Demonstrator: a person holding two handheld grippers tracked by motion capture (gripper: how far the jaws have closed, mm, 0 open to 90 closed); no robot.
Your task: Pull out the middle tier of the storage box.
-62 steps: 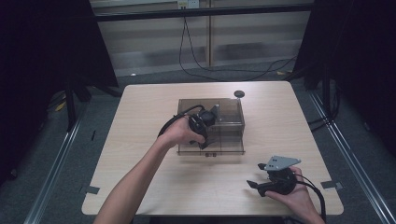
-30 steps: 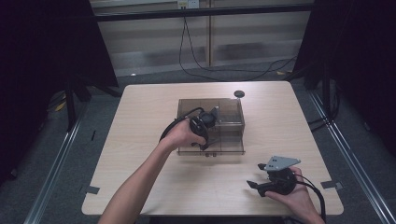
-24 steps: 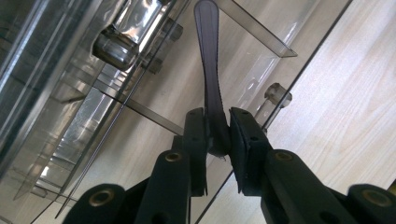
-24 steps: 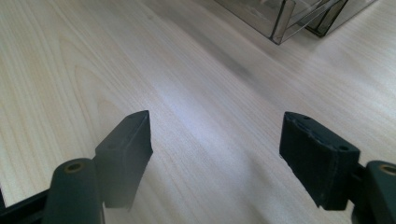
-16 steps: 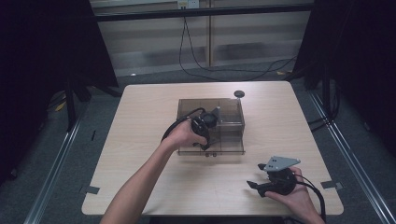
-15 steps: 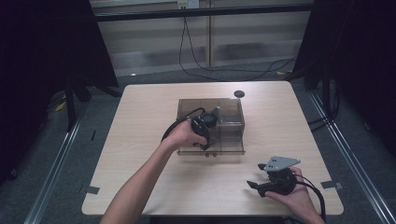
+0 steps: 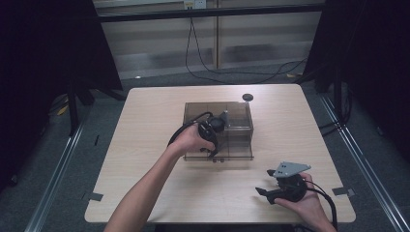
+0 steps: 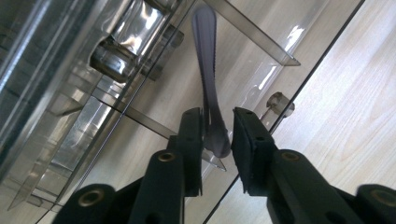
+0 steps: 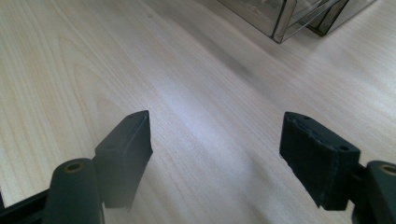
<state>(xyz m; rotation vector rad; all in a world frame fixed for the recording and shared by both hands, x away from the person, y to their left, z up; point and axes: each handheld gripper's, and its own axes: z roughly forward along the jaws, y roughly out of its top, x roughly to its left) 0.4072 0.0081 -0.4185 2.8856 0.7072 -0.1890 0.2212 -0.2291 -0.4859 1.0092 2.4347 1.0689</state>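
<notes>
2 black hand-held grippers; the right hand-held gripper (image 7: 270, 186) bears a grey plate.

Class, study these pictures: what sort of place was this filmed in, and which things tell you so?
Probably a lab or recording studio, not a home: a lone wooden table with dark curtains at the sides, loose cables on the grey floor, and camera-bearing tongs in the person's hands.
</notes>
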